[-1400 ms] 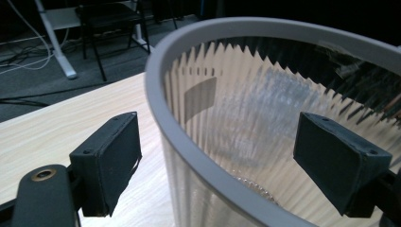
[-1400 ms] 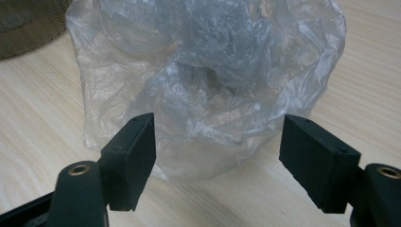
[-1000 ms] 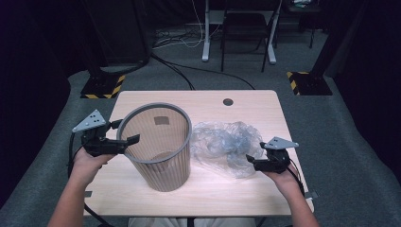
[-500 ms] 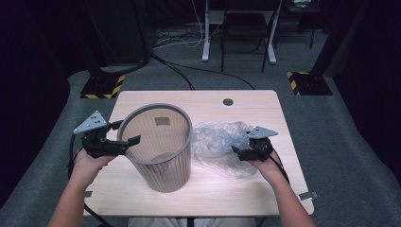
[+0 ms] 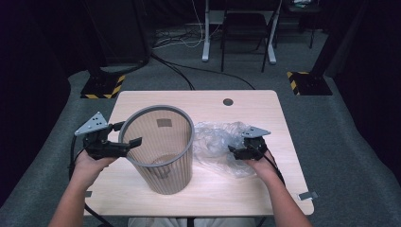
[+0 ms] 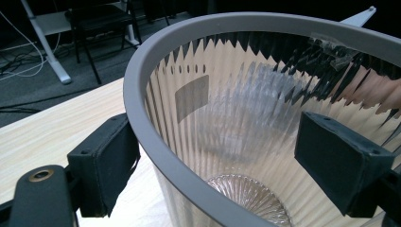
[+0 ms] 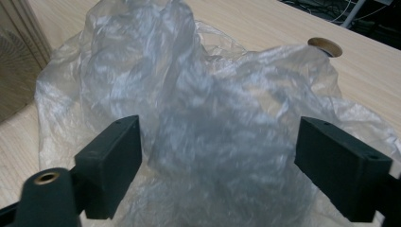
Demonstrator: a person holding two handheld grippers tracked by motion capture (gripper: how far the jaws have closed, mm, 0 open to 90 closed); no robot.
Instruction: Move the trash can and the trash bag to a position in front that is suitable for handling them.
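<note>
1. From the high view I see the waste bin (image 5: 163,153) standing upright on the worktop (image 5: 246,187), left of centre, with the crumpled clear plastic bag (image 5: 215,142) lying just beside it on its right. My left claw (image 5: 124,136) sits at the bin's left rim, one jaw outside the wall and one inside. My right claw (image 5: 235,151) is down at the bag's right part, touching or just over the plastic (I cannot tell which from up here).

2. In the left gripper view the grey rim (image 6: 156,137) of the bin runs between the two black jaws. The left pad is against the outside of the rim, but the right pad stands clear of the ribbed inner wall, so this claw is spread and not pinching.

3. In the right gripper view the bag (image 7: 189,109) bulges up between widely parted jaws; the jaws have just been opening and now stand wide, with plastic between them but neither pad pressing on it. The bin's wall (image 7: 16,71) shows at the left edge, and a round hole (image 7: 325,47) in the worktop lies beyond the bag.
</note>
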